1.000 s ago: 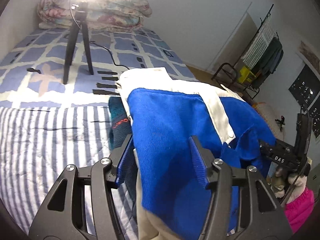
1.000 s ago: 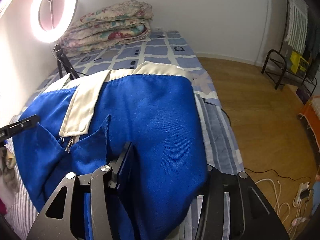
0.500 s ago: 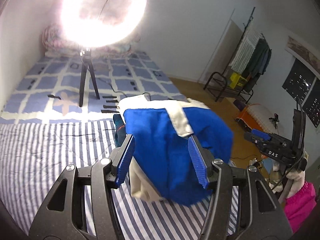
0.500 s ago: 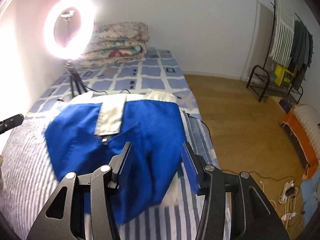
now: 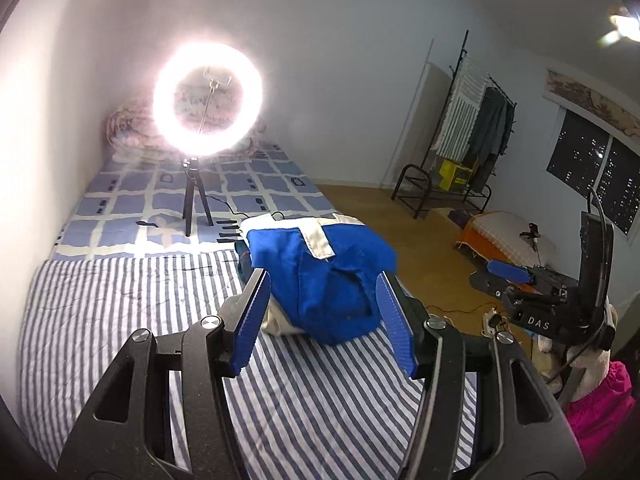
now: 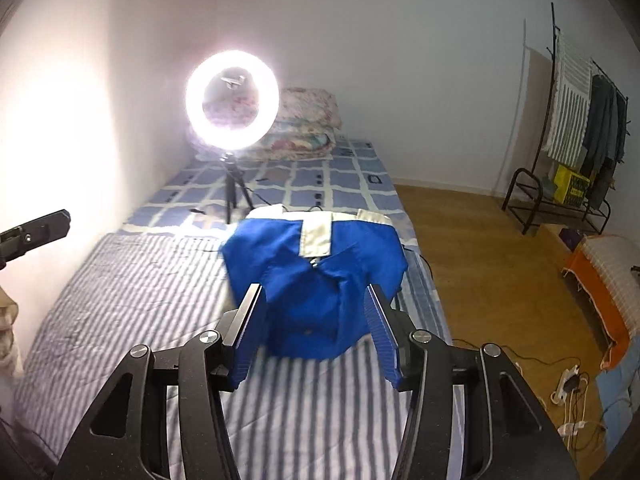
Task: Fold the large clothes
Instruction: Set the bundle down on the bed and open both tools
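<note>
A blue garment (image 5: 320,272) (image 6: 316,280) with cream trim lies folded in a bundle on the striped sheet (image 5: 120,308), near the bed's right edge. It partly rests on a dark teal cloth (image 5: 242,256). My left gripper (image 5: 322,278) hovers above and short of the bundle, open, with nothing between its blue pads (image 5: 250,320). My right gripper (image 6: 313,290) also hangs back from it; its jaws are opening and nothing is between them. The right gripper's blue pad (image 5: 508,272) shows at the right of the left wrist view.
A lit ring light on a tripod (image 5: 208,104) (image 6: 232,100) stands on the checked bedspread behind the garment, its cable trailing. Folded quilts (image 6: 304,124) lie at the bed's head. A clothes rack (image 6: 576,128), wooden floor (image 6: 472,240) and floor cables (image 6: 572,384) are to the right.
Both grippers have drawn back and up from the blue garment, which was between their fingers a second ago and now lies free on the bed. The right jaws have widened.
</note>
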`<act>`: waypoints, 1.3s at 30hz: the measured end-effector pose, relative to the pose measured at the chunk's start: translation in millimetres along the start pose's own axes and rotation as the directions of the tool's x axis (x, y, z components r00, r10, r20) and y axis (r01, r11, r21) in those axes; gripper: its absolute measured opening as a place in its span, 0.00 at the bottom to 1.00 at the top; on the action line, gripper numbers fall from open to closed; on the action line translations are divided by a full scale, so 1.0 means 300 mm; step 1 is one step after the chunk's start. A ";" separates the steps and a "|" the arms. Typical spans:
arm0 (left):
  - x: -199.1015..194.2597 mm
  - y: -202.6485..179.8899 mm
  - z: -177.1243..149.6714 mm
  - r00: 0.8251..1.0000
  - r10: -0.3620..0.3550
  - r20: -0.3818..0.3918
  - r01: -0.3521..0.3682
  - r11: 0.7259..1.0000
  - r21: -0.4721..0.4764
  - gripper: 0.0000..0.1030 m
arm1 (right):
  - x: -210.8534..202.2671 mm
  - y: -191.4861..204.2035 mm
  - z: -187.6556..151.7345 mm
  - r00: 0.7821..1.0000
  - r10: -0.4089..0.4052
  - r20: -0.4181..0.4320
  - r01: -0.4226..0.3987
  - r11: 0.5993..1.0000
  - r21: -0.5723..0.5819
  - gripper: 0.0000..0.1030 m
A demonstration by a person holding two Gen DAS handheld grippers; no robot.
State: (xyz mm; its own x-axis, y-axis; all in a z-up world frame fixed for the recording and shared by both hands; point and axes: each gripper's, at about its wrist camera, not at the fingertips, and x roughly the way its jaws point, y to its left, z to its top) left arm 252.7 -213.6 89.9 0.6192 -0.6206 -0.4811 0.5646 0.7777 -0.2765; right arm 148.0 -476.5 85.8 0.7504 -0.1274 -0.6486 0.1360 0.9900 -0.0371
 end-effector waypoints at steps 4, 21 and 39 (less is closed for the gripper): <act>-0.144 -0.049 -0.067 1.000 0.009 0.016 -0.010 0.999 0.037 0.56 | -0.128 0.069 -0.067 1.000 0.010 0.019 -0.010 1.000 0.005 0.53; -0.387 -0.083 -0.393 0.999 0.052 0.002 -0.052 0.994 0.101 0.82 | -0.312 0.217 -0.355 0.999 -0.028 0.046 0.026 0.999 0.031 0.63; -0.346 -0.086 -0.517 0.989 0.139 -0.043 -0.129 0.975 0.179 1.00 | -0.274 0.256 -0.475 0.993 -0.119 0.004 0.119 0.991 0.060 0.78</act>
State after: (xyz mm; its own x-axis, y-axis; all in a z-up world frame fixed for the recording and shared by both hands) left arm 89.1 -153.6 18.0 0.6675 -0.5020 -0.5499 0.5686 0.8205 -0.0590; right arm 4.6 -381.4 28.0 0.7316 -0.2449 -0.6362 0.2629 0.9624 -0.0682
